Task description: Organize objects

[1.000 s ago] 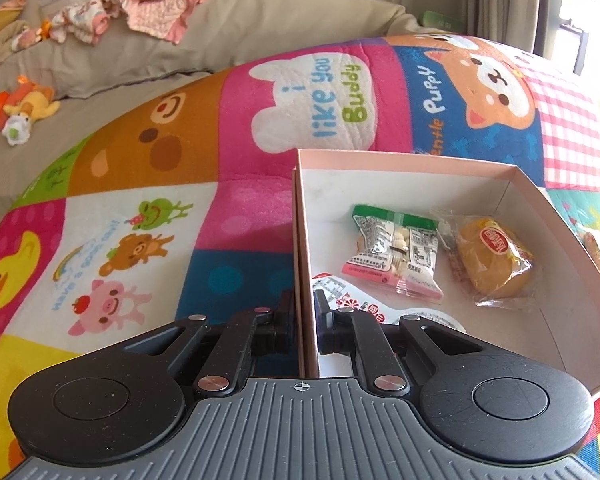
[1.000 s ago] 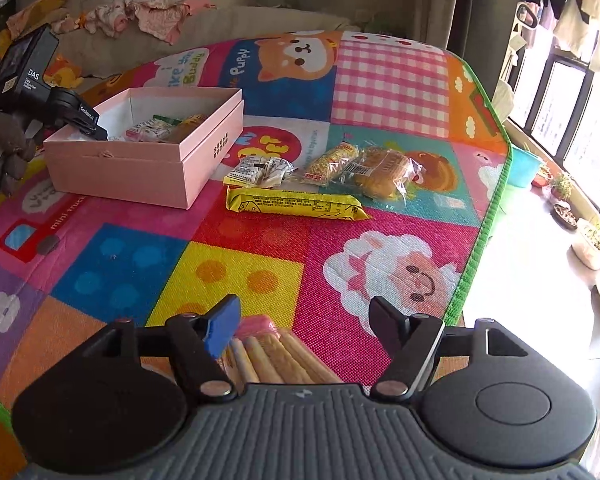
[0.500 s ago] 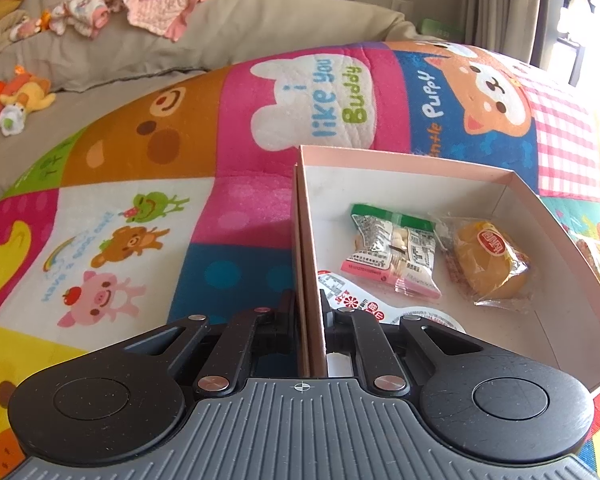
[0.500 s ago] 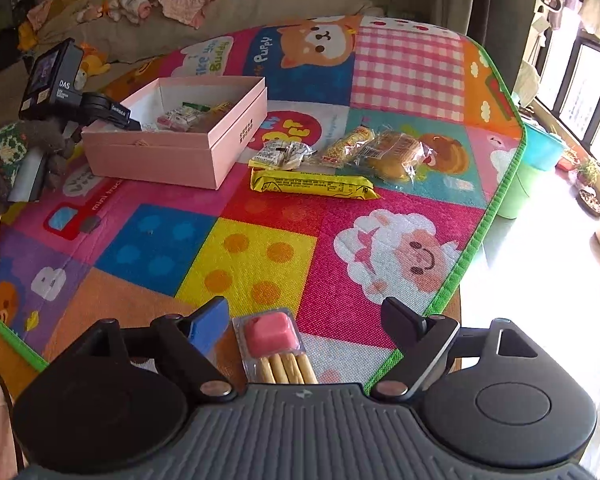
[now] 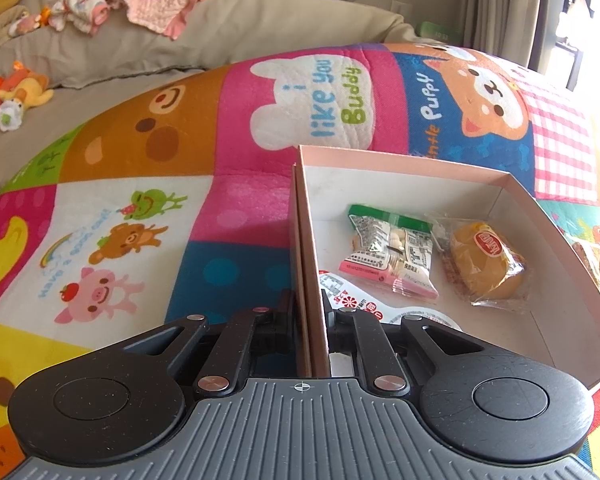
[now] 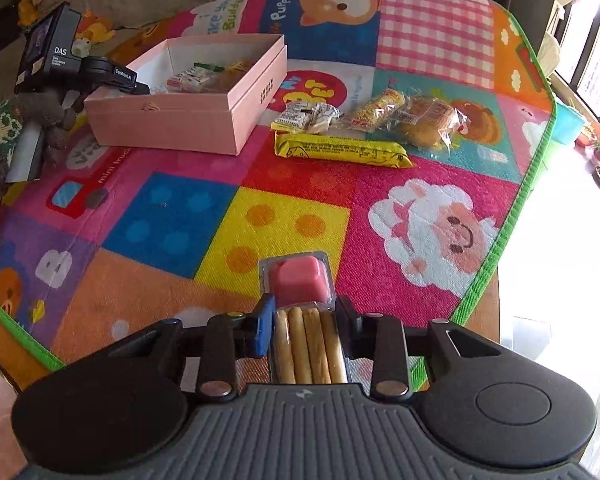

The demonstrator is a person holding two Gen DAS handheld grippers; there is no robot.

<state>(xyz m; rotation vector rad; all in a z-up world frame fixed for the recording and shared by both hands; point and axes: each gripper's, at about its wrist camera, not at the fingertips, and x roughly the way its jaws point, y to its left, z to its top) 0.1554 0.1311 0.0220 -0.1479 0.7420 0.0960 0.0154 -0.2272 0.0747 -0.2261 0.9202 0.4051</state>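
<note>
- At far left, my left gripper was clamped on the near-left wall of the pink box; one finger sat outside the wall, one inside.
- Inside the box I saw a green-and-pink sachet, a wrapped yellow cake with a small red label I couldn't read, and a white-and-red packet partly hidden behind the fingers.
- Mat print read "i like you Buddy" and "Puppy"; the left unit's housing read "DAS".
- Right of the box, loose on the mat: a small silver-yellow sachet, a long yellow bar lying crosswise, a snack pack, and another wrapped cake.
- Nearest me, my right gripper was closed on the biscuit-stick pack, pink dip tub forward, long axis running straight ahead along the fingers.
- The box lay ahead and to the left of the pack, well apart; I judged the carry goes forward-left, over the near wall.
</note>
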